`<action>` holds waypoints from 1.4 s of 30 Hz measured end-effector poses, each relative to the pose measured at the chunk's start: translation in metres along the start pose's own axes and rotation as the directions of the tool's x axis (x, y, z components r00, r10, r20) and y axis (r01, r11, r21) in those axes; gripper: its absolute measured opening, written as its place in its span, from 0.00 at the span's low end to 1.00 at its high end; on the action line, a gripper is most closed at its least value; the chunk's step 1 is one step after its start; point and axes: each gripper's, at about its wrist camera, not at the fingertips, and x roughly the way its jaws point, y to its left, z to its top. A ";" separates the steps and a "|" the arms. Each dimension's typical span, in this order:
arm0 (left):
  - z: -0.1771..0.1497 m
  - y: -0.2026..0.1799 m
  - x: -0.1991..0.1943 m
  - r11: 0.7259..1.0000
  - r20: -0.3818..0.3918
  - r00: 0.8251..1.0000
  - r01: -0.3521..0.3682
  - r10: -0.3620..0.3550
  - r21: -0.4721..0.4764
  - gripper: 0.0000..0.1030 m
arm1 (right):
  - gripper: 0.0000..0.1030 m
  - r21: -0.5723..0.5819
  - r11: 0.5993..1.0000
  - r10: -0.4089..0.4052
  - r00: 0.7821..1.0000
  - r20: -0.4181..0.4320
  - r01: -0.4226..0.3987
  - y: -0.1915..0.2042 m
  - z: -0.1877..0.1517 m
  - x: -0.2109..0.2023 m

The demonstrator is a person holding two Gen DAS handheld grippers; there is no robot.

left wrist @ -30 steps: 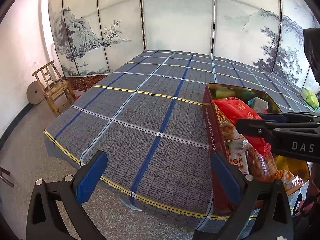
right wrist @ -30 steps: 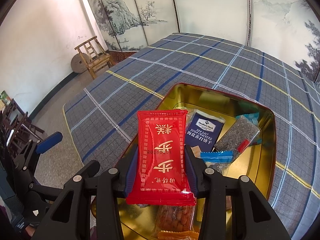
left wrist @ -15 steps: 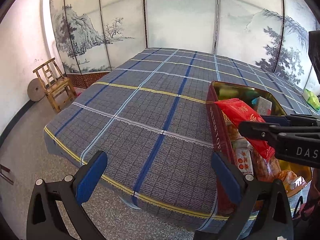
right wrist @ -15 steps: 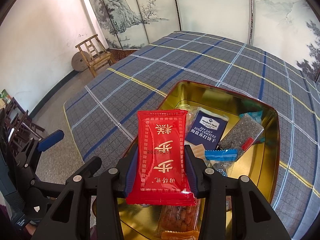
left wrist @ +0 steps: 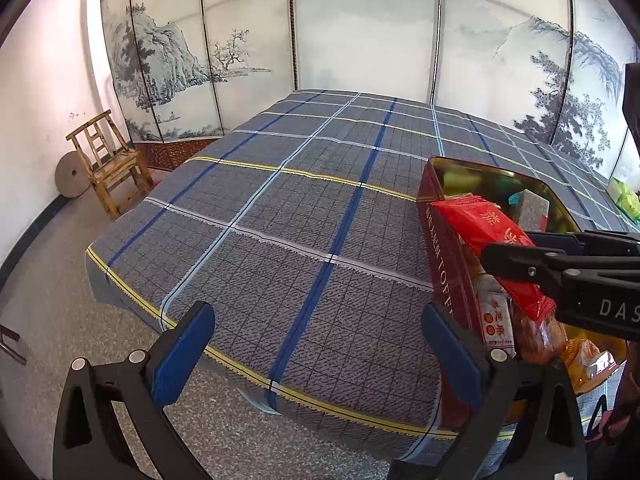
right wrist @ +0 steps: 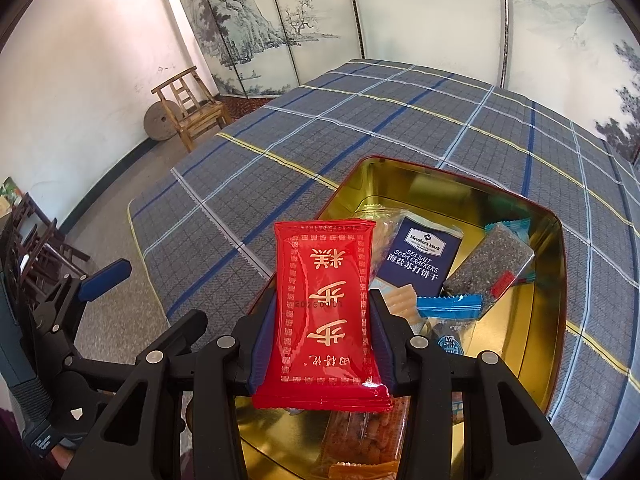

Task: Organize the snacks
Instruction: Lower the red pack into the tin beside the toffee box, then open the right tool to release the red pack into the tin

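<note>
My right gripper [right wrist: 322,336] is shut on a red snack packet [right wrist: 324,304] with gold characters and holds it above the near left part of the gold-lined red tin [right wrist: 556,240]. The tin holds a navy soda cracker pack [right wrist: 420,258], a dark seeded bar [right wrist: 490,268], a blue wrapper [right wrist: 448,303] and orange snacks [right wrist: 368,436]. In the left wrist view the packet [left wrist: 492,240] and the right gripper [left wrist: 516,258] hang over the tin [left wrist: 444,264] at the right. My left gripper [left wrist: 316,346] is open and empty, over the table's near edge, left of the tin.
The table wears a grey-blue plaid cloth [left wrist: 280,220]. A wooden chair [left wrist: 108,160] and a round stone [left wrist: 72,174] stand by the left wall. Painted screens [left wrist: 360,40] line the back. A green packet [left wrist: 626,200] lies at the far right.
The right gripper has lifted and drawn back a little with the red packet. The left gripper has shifted slightly; the tin sits a bit farther right in its view.
</note>
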 end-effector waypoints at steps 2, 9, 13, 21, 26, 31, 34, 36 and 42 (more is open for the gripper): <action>0.000 0.001 0.001 1.000 -0.003 1.000 0.000 0.000 -0.001 0.99 | 0.43 -0.002 1.000 0.000 1.000 -0.001 0.000 0.001 0.000 0.000; 0.000 0.002 0.003 1.000 -0.008 1.000 -0.004 0.004 -0.006 0.99 | 0.43 -0.001 1.000 -0.001 1.000 -0.002 0.001 0.000 0.000 0.000; 0.000 0.002 0.003 1.000 -0.008 1.000 -0.004 0.004 -0.006 0.99 | 0.43 0.001 1.000 -0.001 1.000 -0.003 0.001 -0.001 0.000 0.002; 0.000 0.001 0.003 1.000 -0.007 1.000 -0.006 0.006 -0.006 0.99 | 0.43 0.009 1.000 -0.012 1.000 -0.004 0.012 -0.006 -0.001 0.003; 0.000 0.001 0.003 1.000 -0.006 1.000 -0.008 0.008 -0.001 0.99 | 0.43 0.025 0.999 -0.038 0.999 -0.013 0.038 -0.011 -0.003 0.003; -0.001 0.000 0.000 1.000 0.000 1.000 -0.013 0.013 0.005 0.99 | 0.44 0.042 0.997 -0.060 0.998 -0.021 0.061 -0.015 -0.004 0.003; -0.001 0.000 0.000 1.000 0.001 1.000 -0.015 0.015 0.005 0.99 | 0.43 0.046 0.997 -0.068 0.997 -0.025 0.069 -0.016 -0.004 0.002; 0.000 -0.003 -0.003 1.000 0.005 1.000 -0.021 0.021 0.006 0.99 | 0.43 0.054 0.996 -0.065 0.998 -0.024 0.066 -0.018 -0.006 0.001; 0.002 -0.006 -0.012 1.000 0.020 0.999 -0.030 0.030 0.005 0.99 | 0.44 0.068 0.996 -0.064 0.998 -0.023 0.065 -0.021 -0.008 -0.003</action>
